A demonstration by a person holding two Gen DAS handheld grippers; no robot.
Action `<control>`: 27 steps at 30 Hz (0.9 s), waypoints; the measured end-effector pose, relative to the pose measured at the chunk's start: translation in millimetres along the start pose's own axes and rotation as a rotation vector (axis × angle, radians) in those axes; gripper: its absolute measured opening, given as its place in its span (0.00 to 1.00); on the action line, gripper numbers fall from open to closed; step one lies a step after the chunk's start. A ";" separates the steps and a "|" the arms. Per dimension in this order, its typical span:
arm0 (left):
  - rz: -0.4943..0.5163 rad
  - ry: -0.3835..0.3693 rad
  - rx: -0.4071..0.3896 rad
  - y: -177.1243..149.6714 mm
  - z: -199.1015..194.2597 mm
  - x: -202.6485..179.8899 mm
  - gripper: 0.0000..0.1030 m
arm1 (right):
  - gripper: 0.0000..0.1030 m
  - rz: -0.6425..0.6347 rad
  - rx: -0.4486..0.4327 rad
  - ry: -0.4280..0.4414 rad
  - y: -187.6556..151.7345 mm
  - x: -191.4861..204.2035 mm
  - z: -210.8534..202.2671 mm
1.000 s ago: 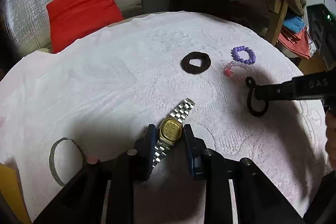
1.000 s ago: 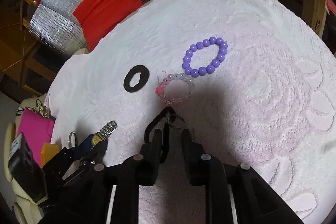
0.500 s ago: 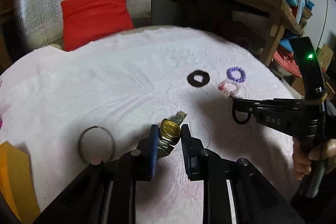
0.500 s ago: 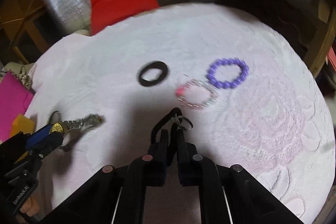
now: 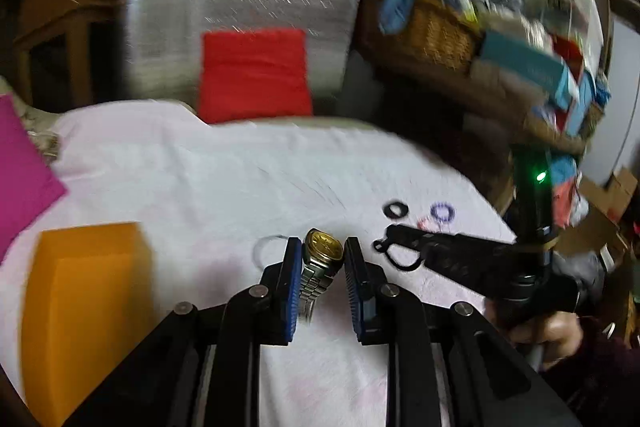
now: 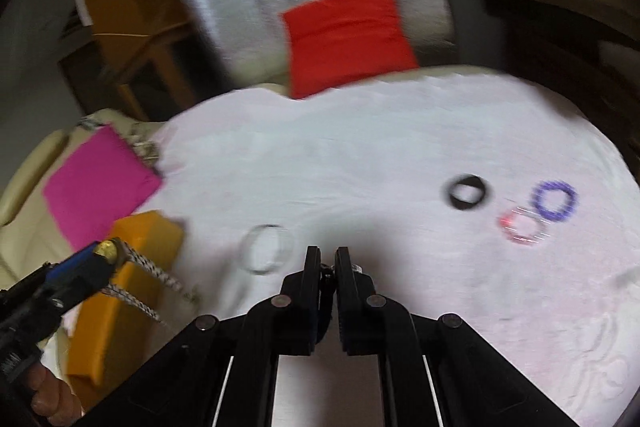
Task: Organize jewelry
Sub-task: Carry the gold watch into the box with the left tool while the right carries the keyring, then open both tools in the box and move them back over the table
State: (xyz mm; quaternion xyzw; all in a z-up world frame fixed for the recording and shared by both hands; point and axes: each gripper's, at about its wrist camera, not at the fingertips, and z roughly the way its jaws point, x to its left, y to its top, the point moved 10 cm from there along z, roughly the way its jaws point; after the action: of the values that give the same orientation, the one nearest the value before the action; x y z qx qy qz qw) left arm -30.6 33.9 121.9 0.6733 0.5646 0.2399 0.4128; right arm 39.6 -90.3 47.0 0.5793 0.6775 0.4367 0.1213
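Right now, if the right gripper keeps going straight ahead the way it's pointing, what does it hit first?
Probably the thin clear bangle, lying on the white cloth just ahead and slightly left of the right gripper. Blur makes depth uncertain; it could pass just right of it.

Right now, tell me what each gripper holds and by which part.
The left gripper holds the gold-faced watch by the sides of its case, band hanging. The right gripper pinches a black cord loop by its top end.

box (image 6: 120, 291) left, bracelets (image 6: 554, 201) right, on cloth (image 6: 360, 155)
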 end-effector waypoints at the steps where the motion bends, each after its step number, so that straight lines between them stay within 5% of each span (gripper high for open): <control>1: -0.003 0.025 -0.024 4.7 -17.2 10.5 0.22 | 0.08 -0.013 -0.007 0.046 2.2 22.2 -0.7; 8: -0.033 0.215 -0.101 20.4 -95.7 98.9 0.22 | 0.08 -0.120 0.030 0.234 -0.3 148.2 20.1; 14: -0.128 0.333 0.019 -31.4 -74.8 181.8 0.22 | 0.08 -0.199 0.154 0.287 -26.2 224.5 76.8; 23: -0.267 0.426 0.204 -120.2 -34.2 253.8 0.22 | 0.09 -0.225 0.275 0.273 -56.2 268.3 147.9; 27: -0.267 0.469 0.199 -120.6 -41.3 264.4 0.22 | 0.31 -0.171 0.277 0.279 -46.8 267.6 154.8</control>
State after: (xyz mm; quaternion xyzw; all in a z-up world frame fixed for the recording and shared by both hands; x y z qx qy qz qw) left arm -65.6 301.7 6.9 0.5564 0.7490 0.2760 0.2307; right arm 31.5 220.4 13.0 0.4647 0.7880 0.4035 -0.0181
